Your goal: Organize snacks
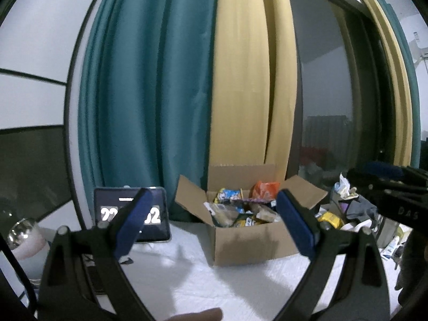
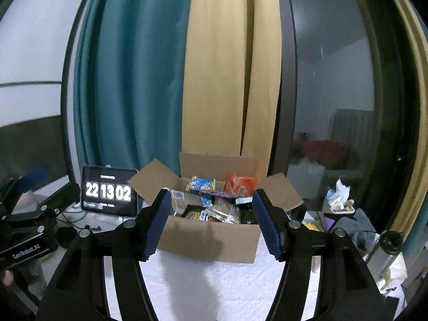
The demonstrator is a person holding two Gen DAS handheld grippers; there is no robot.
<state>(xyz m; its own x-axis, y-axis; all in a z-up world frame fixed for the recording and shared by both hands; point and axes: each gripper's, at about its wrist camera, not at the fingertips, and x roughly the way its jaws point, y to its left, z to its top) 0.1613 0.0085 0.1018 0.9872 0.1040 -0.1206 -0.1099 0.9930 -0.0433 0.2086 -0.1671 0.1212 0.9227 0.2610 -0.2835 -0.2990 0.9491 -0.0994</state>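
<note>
Two tools in view, both empty. Left tool [image 1: 214, 222]: blue pads spread wide, nothing between them. Right tool [image 2: 211, 220]: pads apart too, narrower gap, nothing gripped.

Cardboard box [image 2: 211, 238] sits mid-frame in both views on the white quilted surface [image 2: 227, 289], all flaps open. Snacks [image 2: 214, 203] are piled inside: an orange bag [image 2: 239, 184] at the back right, a blue-and-yellow pack [image 2: 202, 183] at the back left, clear wrapped packs near the front. Both tools are off the box, no contact.

Tablet clock [image 2: 108, 191] stands left of the box, reading 22 13 02. Teal curtain [image 2: 128, 80] and yellow curtain [image 2: 219, 80] hang behind. Dark window [image 2: 334, 80] fills the upper right of the frame. Cluttered pile [image 2: 339, 203] lies right of the box; contents too blurred to name.

Left tool also shows at the left edge of the right wrist view, right tool at the right edge of the left wrist view.
</note>
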